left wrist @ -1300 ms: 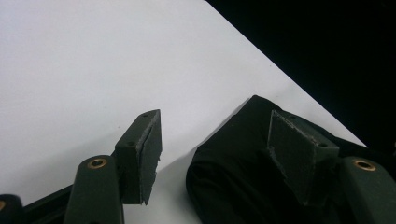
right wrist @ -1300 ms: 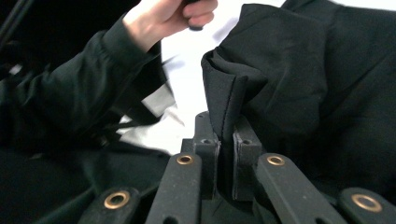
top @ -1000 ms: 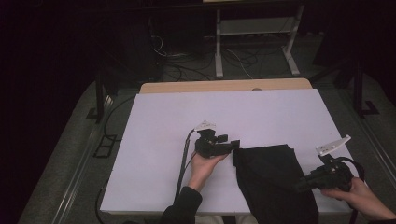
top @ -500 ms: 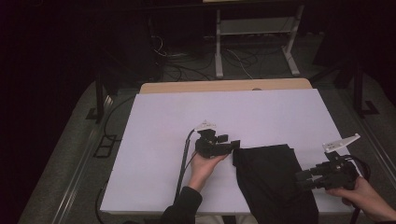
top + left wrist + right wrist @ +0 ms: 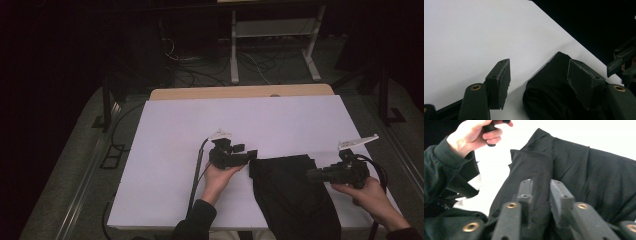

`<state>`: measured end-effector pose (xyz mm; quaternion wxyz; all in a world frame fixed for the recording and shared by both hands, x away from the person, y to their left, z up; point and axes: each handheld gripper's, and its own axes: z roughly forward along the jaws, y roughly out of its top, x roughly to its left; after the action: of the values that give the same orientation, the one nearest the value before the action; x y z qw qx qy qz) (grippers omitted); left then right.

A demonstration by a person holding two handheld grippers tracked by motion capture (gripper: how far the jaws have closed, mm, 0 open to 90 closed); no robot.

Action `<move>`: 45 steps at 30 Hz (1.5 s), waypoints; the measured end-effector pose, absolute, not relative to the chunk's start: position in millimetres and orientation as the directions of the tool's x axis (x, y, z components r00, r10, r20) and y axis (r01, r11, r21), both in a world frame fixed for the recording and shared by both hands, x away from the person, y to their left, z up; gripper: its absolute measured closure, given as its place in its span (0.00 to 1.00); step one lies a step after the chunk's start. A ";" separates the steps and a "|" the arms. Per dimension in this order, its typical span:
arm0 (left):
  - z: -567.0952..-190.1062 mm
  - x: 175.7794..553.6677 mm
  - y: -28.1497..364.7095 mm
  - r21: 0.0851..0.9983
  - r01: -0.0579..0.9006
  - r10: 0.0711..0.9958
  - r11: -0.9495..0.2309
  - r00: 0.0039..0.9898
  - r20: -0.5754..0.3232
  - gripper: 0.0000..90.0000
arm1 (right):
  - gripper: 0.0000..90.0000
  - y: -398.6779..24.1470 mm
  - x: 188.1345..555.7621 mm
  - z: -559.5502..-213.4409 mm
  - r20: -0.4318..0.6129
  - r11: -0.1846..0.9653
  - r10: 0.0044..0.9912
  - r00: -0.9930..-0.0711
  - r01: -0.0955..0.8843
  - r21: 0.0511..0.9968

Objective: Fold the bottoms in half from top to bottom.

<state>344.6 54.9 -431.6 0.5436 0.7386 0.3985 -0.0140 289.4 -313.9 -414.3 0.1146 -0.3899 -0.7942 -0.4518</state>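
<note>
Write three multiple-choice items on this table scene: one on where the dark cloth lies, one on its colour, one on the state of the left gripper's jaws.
1. Where does the black cloth lie on the white table?
A. near right part, reaching the near edge
B. far left corner
C. middle of the far edge

2. What colour is the cloth?
A. white
B. red
C. black

3. How do the left gripper's jaws stand?
A. clamped flat on the cloth
B. apart, with bare table between them
C. shut on a cable

Answers:
1. A: in the high view the cloth lies between the two hands, toward the right gripper, and runs down to the near edge.
2. C: it shows black against the white top in all views.
3. B: the left gripper view shows a wide gap between the pads, the cloth's end bunched at the right-hand jaw.
</note>
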 end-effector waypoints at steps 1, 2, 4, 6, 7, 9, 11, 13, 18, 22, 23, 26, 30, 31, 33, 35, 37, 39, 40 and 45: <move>-431.6 344.6 54.8 0.792 0.604 0.573 -0.091 0.682 -0.454 0.38 | 0.84 -314.6 291.1 -414.8 0.533 0.284 0.520 -0.667 0.724 0.629; -431.7 344.6 54.8 0.792 0.603 0.573 -0.090 0.682 -0.454 0.38 | 0.87 -315.2 292.7 -415.2 0.533 0.282 0.523 -0.665 0.725 0.628; -431.7 344.5 54.6 0.793 0.603 0.572 -0.090 0.683 -0.454 0.38 | 0.92 -315.8 295.0 -415.5 0.537 0.279 0.527 -0.659 0.731 0.623; -431.7 344.6 54.8 0.793 0.602 0.572 -0.091 0.684 -0.453 0.38 | 0.95 -314.9 297.7 -416.3 0.530 0.283 0.538 -0.655 0.733 0.619; -431.7 344.6 54.8 0.793 0.602 0.572 -0.090 0.683 -0.453 0.38 | 0.97 -314.1 298.9 -416.7 0.527 0.286 0.542 -0.655 0.733 0.617; -431.6 344.7 55.0 0.794 0.602 0.573 -0.090 0.683 -0.453 0.38 | 0.98 -311.9 301.4 -417.6 0.518 0.295 0.549 -0.656 0.732 0.614; -431.7 345.0 55.3 0.794 0.601 0.574 -0.090 0.683 -0.452 0.38 | 0.98 -309.0 303.9 -418.2 0.506 0.306 0.558 -0.658 0.730 0.611; -431.6 344.8 54.9 0.793 0.602 0.573 -0.090 0.683 -0.453 0.38 | 0.98 -304.8 306.9 -418.5 0.499 0.319 0.564 -0.658 0.730 0.604; -432.2 344.7 53.9 0.794 0.600 0.571 -0.096 0.687 -0.450 0.38 | 0.98 -291.2 315.9 -420.9 0.466 0.358 0.579 -0.669 0.722 0.592; -432.7 344.1 52.3 0.792 0.603 0.569 -0.096 0.686 -0.453 0.38 | 0.98 -280.0 323.4 -425.7 0.443 0.396 0.592 -0.674 0.721 0.568; -432.9 344.0 51.9 0.792 0.603 0.569 -0.097 0.686 -0.453 0.38 | 0.98 -277.6 325.6 -427.2 0.437 0.404 0.590 -0.679 0.717 0.567; -433.5 343.8 50.5 0.791 0.604 0.567 -0.099 0.688 -0.454 0.38 | 0.98 -269.2 331.3 -430.7 0.432 0.427 0.588 -0.684 0.716 0.552; -434.2 343.6 49.2 0.791 0.602 0.564 -0.104 0.691 -0.452 0.38 | 0.98 -256.7 339.5 -436.9 0.417 0.464 0.588 -0.693 0.712 0.527; -434.2 343.5 49.0 0.791 0.603 0.562 -0.104 0.692 -0.453 0.38 | 0.98 -254.1 341.5 -438.5 0.420 0.468 0.590 -0.690 0.716 0.519; -434.4 343.5 48.9 0.791 0.603 0.562 -0.103 0.692 -0.454 0.38 | 0.98 -248.7 345.7 -442.0 0.415 0.484 0.592 -0.691 0.717 0.502; -434.4 343.5 49.1 0.791 0.603 0.562 -0.104 0.692 -0.453 0.38 | 0.98 -243.9 349.2 -444.5 0.422 0.498 0.583 -0.694 0.716 0.490; -434.3 343.4 49.4 0.791 0.603 0.563 -0.106 0.692 -0.452 0.38 | 0.98 -237.9 349.7 -444.9 0.443 0.506 0.557 -0.703 0.710 0.490; -433.9 343.2 49.7 0.792 0.601 0.563 -0.105 0.693 -0.451 0.38 | 0.98 -234.1 347.2 -442.8 0.468 0.510 0.521 -0.714 0.700 0.500; -433.7 343.1 49.9 0.793 0.601 0.564 -0.104 0.692 -0.451 0.38 | 0.98 -233.0 345.4 -441.5 0.476 0.512 0.508 -0.718 0.696 0.503; -433.3 342.5 49.7 0.793 0.600 0.562 -0.106 0.694 -0.450 0.38 | 0.98 -225.1 327.9 -432.9 0.509 0.552 0.421 -0.751 0.657 0.514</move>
<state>342.5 49.7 -433.3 0.5426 0.7434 0.3907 -0.0176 327.9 -225.1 -432.9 0.1655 -0.3116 -0.8651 -0.3566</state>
